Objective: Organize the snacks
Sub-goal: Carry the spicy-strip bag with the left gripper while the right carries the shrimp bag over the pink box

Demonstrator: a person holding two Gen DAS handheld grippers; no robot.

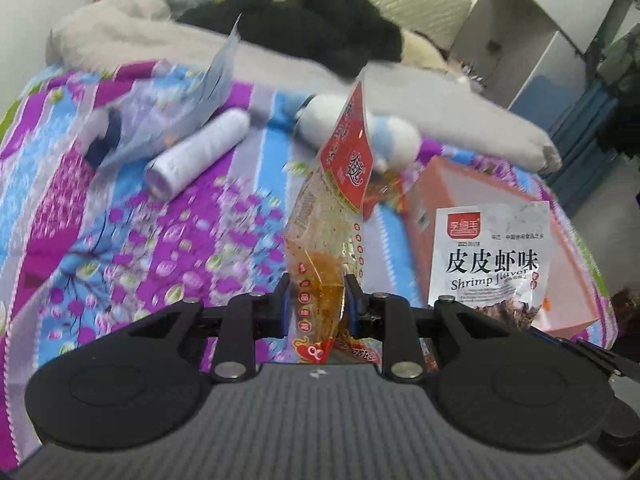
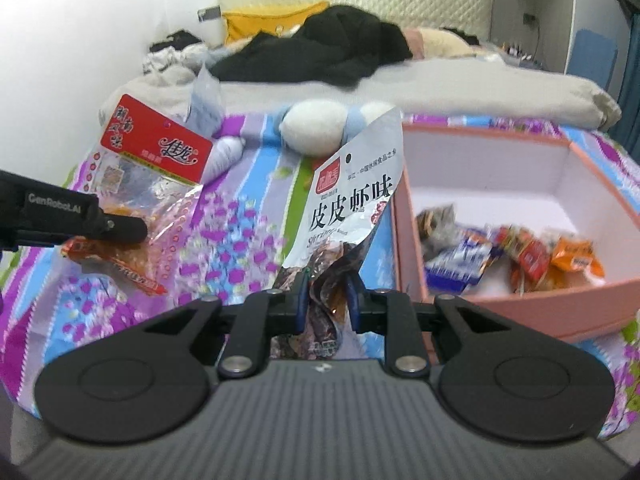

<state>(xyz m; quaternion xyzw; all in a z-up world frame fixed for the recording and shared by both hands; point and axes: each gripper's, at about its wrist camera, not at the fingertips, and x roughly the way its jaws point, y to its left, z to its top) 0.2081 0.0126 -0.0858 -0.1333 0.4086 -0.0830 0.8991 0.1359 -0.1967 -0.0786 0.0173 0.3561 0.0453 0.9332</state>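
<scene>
Tongs first. Left gripper point(image 1: 316, 300) is clamped on the lower end of a clear packet with a red header point(image 1: 346, 152), oily orange snack inside; the packet stands up from the jaws, long axis roughly vertical, header on top. Right gripper point(image 2: 328, 300) is clamped on the bottom of a silver shrimp-flavour packet point(image 2: 352, 204), which also stands upright from the jaws, leaning slightly right. Both packets appear lifted clear of the floral bedspread point(image 1: 140, 240).

Key relation: the pink box point(image 2: 516, 304) sits at the right edge of the bed, open, white inside, with several small snack packs point(image 2: 532, 256) lying loose along its near wall. From the right gripper the box is immediately to the right and slightly ahead, the silver packet's edge just beside the box's left wall. The left gripper, seen at the left of the right wrist view, is well apart from the box, with the silver packet between it and the box. So the right hand is nearer; my read is it drops first, then the left crosses over.

Further out: a white bottle point(image 1: 196, 152) lies on its side on the bedspread and a white-and-blue plush toy point(image 1: 360, 128) beyond it, neither near the box. Dark clothes point(image 2: 320, 48) are piled at the far end of the bed.
</scene>
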